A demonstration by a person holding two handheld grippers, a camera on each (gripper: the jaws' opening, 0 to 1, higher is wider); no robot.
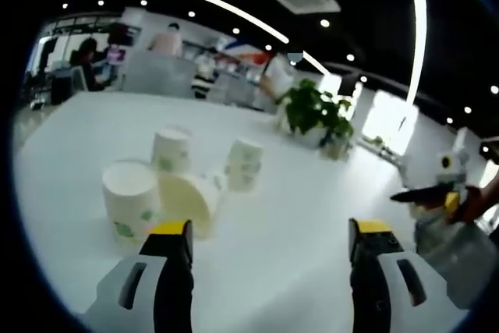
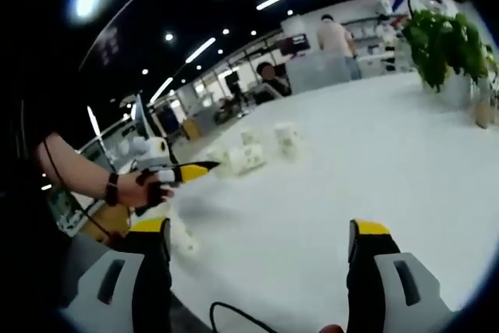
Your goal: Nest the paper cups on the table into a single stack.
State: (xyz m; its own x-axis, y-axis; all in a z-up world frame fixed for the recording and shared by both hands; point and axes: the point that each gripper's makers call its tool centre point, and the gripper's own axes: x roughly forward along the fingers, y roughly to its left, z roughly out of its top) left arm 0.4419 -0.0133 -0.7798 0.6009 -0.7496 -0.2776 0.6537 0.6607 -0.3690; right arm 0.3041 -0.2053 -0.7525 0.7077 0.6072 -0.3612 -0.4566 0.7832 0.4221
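Several white paper cups with green print are grouped on the white table (image 1: pixel 312 216). One cup (image 1: pixel 131 200) stands upright at the near left, just beyond my left jaw. A second cup (image 1: pixel 191 202) lies on its side against it. Two more cups (image 1: pixel 171 150) (image 1: pixel 243 164) stand behind. My left gripper (image 1: pixel 271 243) is open and holds nothing, with the cups ahead and to its left. My right gripper (image 2: pixel 260 239) is open over bare table. In the right gripper view the cups (image 2: pixel 253 155) are a blurred cluster far ahead, with the left gripper (image 2: pixel 187 171) beside them in a person's hand (image 2: pixel 144 189).
A potted green plant (image 1: pixel 316 111) (image 2: pixel 444 40) stands at the far side of the table. The right gripper (image 1: pixel 437 193) shows at the right edge of the left gripper view. People sit and stand at desks in the office behind. A dark cable (image 2: pixel 234 313) lies near the table's front edge.
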